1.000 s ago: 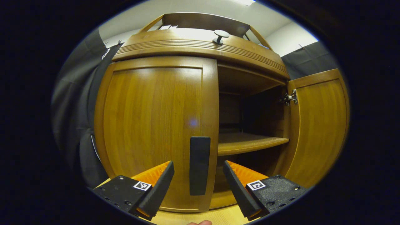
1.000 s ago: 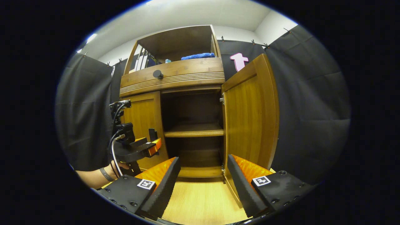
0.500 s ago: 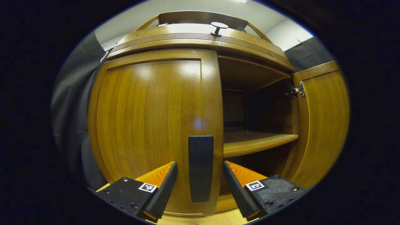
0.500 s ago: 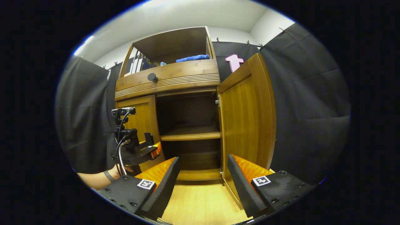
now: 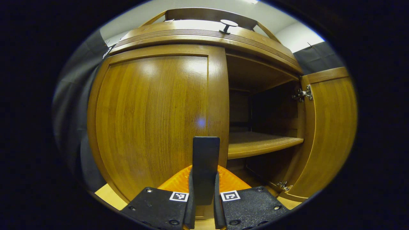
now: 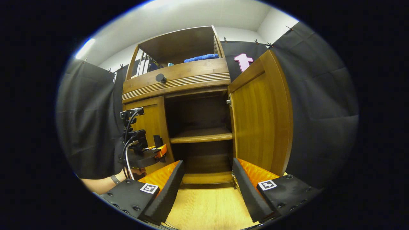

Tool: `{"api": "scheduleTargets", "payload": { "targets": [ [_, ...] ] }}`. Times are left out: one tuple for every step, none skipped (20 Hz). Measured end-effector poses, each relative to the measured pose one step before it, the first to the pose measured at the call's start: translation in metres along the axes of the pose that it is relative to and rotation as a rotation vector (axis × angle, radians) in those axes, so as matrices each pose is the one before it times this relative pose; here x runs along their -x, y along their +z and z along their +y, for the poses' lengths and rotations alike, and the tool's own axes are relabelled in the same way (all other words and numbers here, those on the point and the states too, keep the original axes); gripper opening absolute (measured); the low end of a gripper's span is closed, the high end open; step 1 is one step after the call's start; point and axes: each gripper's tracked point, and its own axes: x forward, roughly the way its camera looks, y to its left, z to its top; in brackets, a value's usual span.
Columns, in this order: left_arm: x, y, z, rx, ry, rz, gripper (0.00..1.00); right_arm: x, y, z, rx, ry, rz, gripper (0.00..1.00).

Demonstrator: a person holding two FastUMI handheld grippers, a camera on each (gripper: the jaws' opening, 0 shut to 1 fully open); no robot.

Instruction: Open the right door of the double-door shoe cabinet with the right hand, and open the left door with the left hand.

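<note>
Both fingers of my left gripper (image 5: 203, 207) clamp the dark handle (image 5: 205, 166) of the closed left door (image 5: 153, 121); the handle's foot is hidden between them. Right gripper (image 6: 207, 188) hangs wide, holding nothing, the open right door (image 6: 260, 118) ahead to its right. Finger markers are unreadable.

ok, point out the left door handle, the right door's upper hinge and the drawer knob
left door handle (image 5: 206, 156), left gripper view, upper half above the gripper.
upper hinge (image 5: 303, 94), left gripper view, metal plate on the right door.
drawer knob (image 6: 160, 77), right gripper view, round face.
</note>
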Motion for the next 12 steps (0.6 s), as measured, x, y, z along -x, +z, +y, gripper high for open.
{"api": "scheduleTargets", "payload": {
  "targets": [
    [0.00127,0.00145,-0.00061,0.00132,0.00043,-0.00713,0.23,-0.00341,-0.00402,0.00236,0.00472,0.00677,0.01398,0.98],
    [0.00156,0.00096,-0.00058,-0.00052,-0.00501,0.00036,0.23,-0.00040,-0.00072,0.00089,0.00523,0.00652,0.00728,0.98],
    [0.00257,0.00179,0.00000,-0.00211,-0.00664,0.00637,0.22,-0.00197,0.00179,0.00111,0.00448,0.00589,-0.00152,0.98],
    [0.00248,0.00227,-0.00061,-0.01030,-0.00830,0.01047,0.23,-0.00143,0.00233,0.00057,0.00456,0.00065,-0.00509,0.98],
    [0.00388,0.00196,0.00044,-0.01548,-0.01131,0.01255,0.22,-0.00113,0.00185,0.00040,0.00332,0.00118,-0.00552,0.98],
    [0.00670,0.00115,0.00056,-0.00002,-0.00535,0.00381,0.24,-0.00001,0.00031,0.00149,0.00156,0.00510,-0.00328,0.98],
    [0.00891,0.00089,0.00151,0.00693,-0.00098,-0.00284,0.24,-0.00102,-0.00007,0.00058,0.00073,0.00375,-0.00090,0.98],
    [0.01204,-0.00234,0.00158,0.00465,-0.00289,-0.00304,0.24,-0.00094,-0.00104,0.00093,-0.00022,0.00424,0.00243,0.98],
    [0.01108,-0.00068,0.00224,-0.00450,-0.00101,0.00297,0.22,-0.00009,-0.00133,0.00007,-0.00068,0.00245,0.00290,0.98],
    [0.00893,-0.00046,0.00018,-0.01690,-0.00507,0.00738,0.23,0.00033,-0.00097,-0.00050,-0.00246,0.00117,0.00358,0.98],
    [0.01051,0.00049,0.00278,-0.00765,0.00182,0.00824,0.24,-0.00094,-0.00213,-0.00001,-0.00415,0.00514,0.00562,0.89],
    [0.01080,0.00148,0.00240,0.00102,0.00315,0.00442,0.24,-0.00068,-0.00174,0.00031,-0.00357,0.00384,0.00718,0.89]
  ]
}}
